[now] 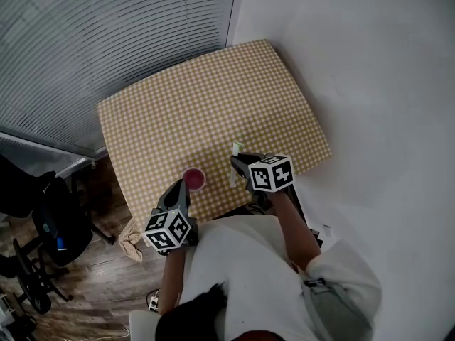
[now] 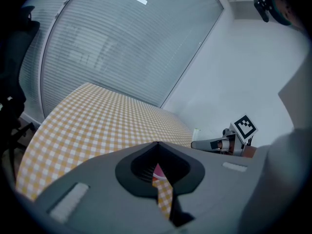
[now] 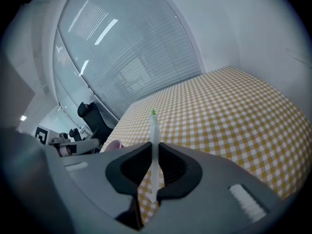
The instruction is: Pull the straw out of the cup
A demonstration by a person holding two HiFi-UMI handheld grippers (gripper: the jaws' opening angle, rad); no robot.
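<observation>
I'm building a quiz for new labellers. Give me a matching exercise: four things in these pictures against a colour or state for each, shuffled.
1 straw
2 cup
3 tablecloth
4 office chair

A black, on the floor
B clamped in the right gripper
C pink, upright on the cloth
D yellow-and-white checks

Pairs: 1-B; 2-C; 3-D; 4-A

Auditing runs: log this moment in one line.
left gripper: shut, at pink cup; right gripper: shut on white green-tipped straw, outside cup
</observation>
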